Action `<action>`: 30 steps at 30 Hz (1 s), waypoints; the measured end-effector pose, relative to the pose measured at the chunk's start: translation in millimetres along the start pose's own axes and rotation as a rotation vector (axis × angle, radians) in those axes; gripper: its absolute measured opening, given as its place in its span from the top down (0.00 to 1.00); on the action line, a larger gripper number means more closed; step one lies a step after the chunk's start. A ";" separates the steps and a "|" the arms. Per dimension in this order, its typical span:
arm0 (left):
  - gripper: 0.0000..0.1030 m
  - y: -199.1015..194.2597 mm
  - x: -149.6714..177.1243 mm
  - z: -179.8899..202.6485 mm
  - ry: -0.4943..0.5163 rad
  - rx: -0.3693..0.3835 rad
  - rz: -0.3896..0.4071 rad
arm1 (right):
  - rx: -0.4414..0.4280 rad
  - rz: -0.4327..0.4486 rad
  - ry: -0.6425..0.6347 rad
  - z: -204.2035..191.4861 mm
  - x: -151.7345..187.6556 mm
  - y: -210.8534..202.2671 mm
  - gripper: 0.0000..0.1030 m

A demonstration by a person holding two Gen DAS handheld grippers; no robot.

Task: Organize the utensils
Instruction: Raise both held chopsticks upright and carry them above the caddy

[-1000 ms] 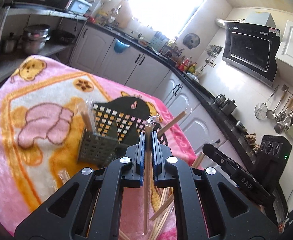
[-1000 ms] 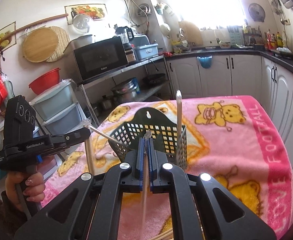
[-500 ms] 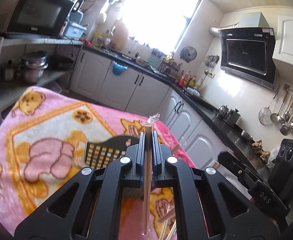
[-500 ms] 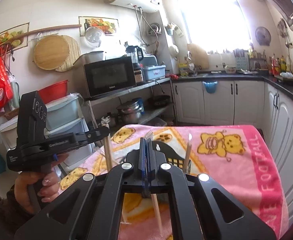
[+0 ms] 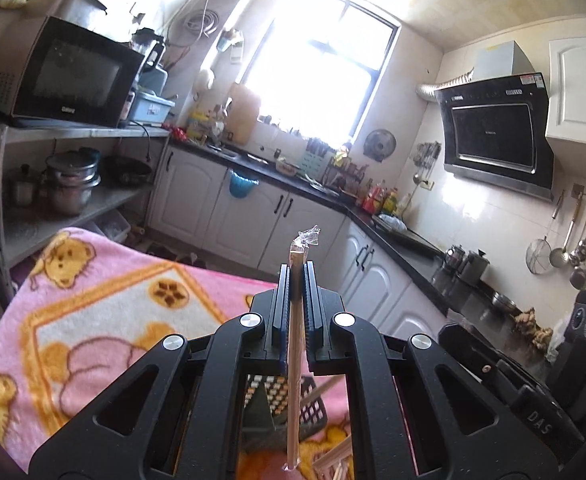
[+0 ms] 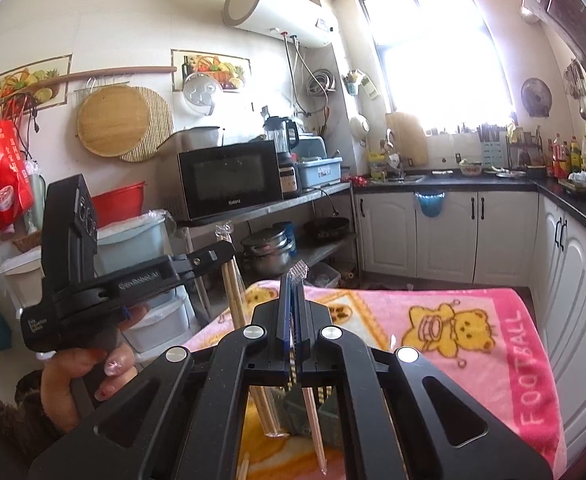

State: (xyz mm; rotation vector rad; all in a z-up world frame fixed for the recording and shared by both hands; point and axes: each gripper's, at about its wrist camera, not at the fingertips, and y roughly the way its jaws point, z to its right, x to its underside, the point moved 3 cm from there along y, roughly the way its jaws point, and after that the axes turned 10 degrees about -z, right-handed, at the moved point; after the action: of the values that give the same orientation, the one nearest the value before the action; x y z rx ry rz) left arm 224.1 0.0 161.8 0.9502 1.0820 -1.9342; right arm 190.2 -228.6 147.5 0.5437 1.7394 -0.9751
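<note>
left tool (image 5: 296, 280) clamping a wrapped chopstick pair (image 5: 294, 380) upright | right tool (image 6: 291, 300) pinching a thin wrapped stick (image 6: 313, 420) | both hanging above the holder basket (image 5: 281, 404) near the table's (image 5: 93, 312) right edge | risk: I'm gripping near the tops — long free ends may be swinging, catching the mesh rim, slipping out

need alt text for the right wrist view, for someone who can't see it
The right gripper is shut on a clear-wrapped utensil above a dark slotted utensil holder on a pink teddy-bear blanket. At left, a hand holds the left gripper, shut on wrapped wooden chopsticks. A kitchen lies behind.
</note>
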 end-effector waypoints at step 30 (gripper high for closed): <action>0.97 58.5 4.8 0.4 0.087 -0.179 0.099 | 0.010 0.083 0.080 34.3 -43.5 42.0 0.98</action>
State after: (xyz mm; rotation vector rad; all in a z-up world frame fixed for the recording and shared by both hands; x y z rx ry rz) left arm 271.2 -24.4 136.5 0.9760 1.2122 -1.6987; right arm 256.7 -228.9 167.7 0.6639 1.7688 -0.9156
